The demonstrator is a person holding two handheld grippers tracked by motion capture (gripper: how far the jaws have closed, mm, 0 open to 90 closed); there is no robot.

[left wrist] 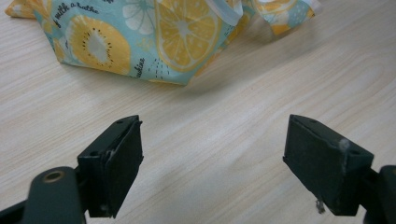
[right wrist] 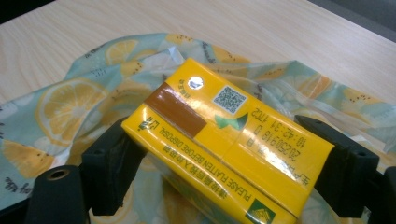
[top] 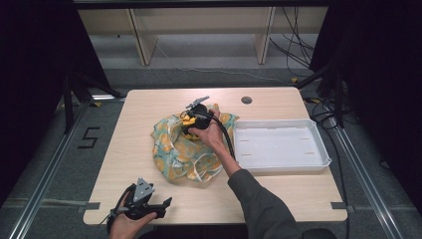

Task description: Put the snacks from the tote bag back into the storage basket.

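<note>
A light-blue cloth bag (top: 181, 152) printed with lemon slices lies crumpled in the middle of the table; it also shows as the bag (left wrist: 140, 37) and the bag (right wrist: 65, 107). My right gripper (top: 191, 122) hovers over its far part, shut on a yellow drink carton (right wrist: 219, 140), which lies across the two jaws just above the cloth. A bit of the carton (top: 187, 119) peeks out yellow under the hand. My left gripper (top: 161, 204) rests at the table's near edge, open, with bare wood between its jaws (left wrist: 212, 163).
A white plastic tray (top: 318, 159) stands to the right of the bag, with nothing in it. A round cable hole (top: 246, 100) sits near the far edge. Bare wood lies left of the bag and along the near edge.
</note>
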